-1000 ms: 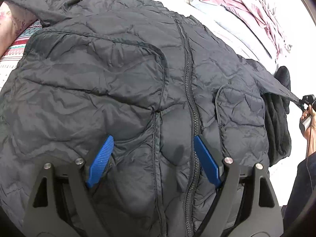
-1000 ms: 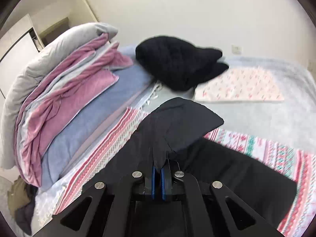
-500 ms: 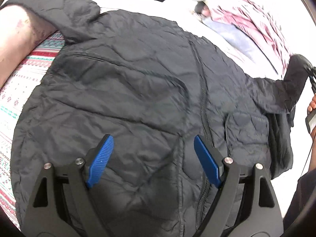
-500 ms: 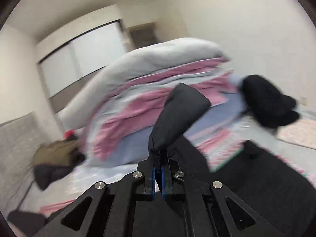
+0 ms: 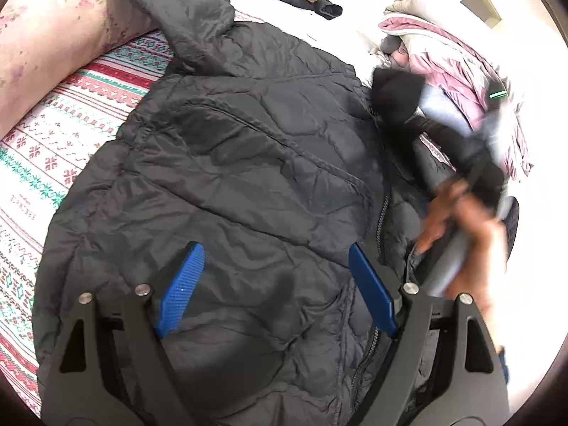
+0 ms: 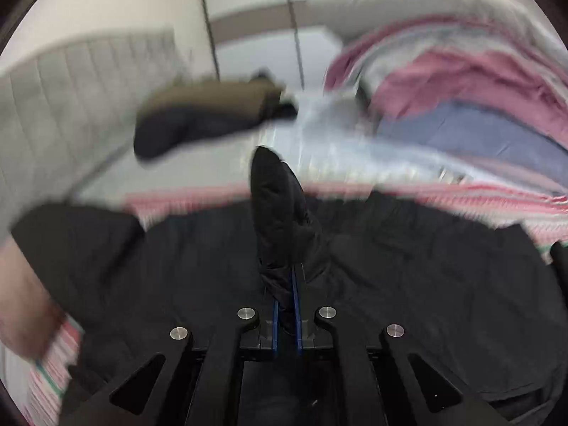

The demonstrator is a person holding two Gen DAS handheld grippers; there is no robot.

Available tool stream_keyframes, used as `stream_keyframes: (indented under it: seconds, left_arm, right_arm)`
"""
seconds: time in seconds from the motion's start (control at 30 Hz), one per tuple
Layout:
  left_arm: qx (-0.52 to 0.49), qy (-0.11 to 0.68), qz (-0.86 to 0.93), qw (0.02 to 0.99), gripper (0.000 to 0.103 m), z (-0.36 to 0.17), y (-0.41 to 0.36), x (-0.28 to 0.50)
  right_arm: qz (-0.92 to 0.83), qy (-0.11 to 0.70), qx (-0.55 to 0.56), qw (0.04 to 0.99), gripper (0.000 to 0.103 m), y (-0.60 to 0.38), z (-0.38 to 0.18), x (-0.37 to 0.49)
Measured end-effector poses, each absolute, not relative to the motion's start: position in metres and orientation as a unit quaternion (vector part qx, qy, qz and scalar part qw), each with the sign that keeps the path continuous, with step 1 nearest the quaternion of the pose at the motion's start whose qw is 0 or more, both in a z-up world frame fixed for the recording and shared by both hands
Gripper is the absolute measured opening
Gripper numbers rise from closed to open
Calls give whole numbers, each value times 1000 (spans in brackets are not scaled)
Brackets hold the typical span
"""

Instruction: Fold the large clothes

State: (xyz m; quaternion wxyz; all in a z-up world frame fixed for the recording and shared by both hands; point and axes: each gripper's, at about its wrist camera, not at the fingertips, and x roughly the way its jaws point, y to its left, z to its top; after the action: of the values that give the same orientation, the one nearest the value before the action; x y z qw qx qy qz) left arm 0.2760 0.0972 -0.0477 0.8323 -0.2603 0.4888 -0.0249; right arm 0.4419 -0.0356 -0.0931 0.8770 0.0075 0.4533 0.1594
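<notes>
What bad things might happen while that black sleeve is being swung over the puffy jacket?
The right gripper pinches only a thin bit of the sleeve, so the slippery fabric may slide out mid-swing. The left gripper hangs open above the jacket and pins nothing, so the jacket might drag across the patterned blanket and wrinkle. The picture is blurry from the fast swing, so the sleeve could land crooked.

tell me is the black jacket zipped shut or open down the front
Zipped shut as far as shows. On the jacket the zipper runs closed with both front panels meeting; its top is hidden behind the sleeve.
</notes>
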Motion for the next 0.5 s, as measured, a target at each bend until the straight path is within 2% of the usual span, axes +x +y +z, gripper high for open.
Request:
stream_keyframes:
  seconds: [0.07, 0.17, 0.23, 0.3, 0.37, 0.5]
  left_arm:
    - [-273, 488, -23, 829, 84, -49, 107, 276]
    - [-287, 485, -24, 825, 84, -48, 114, 276]
    - [-290, 484, -25, 825, 84, -48, 114, 275]
    - [-289, 483, -27, 826, 84, -47, 114, 275]
    - [-287, 482, -28, 827, 84, -47, 113, 275]
    - [-284, 482, -27, 828, 84, -47, 111, 276]
  right_arm:
    - [164, 509, -23, 845, 12, -25, -129, 443]
    - [167, 515, -51, 839, 21, -28, -147, 430]
    - [173, 518, -41, 836, 37, -31, -142, 426]
    - [198, 527, -14, 826, 73, -37, -135, 421]
    - [223, 525, 4, 822, 79, -38, -121, 418]
    - [268, 514, 87, 810, 79, -56, -100, 407]
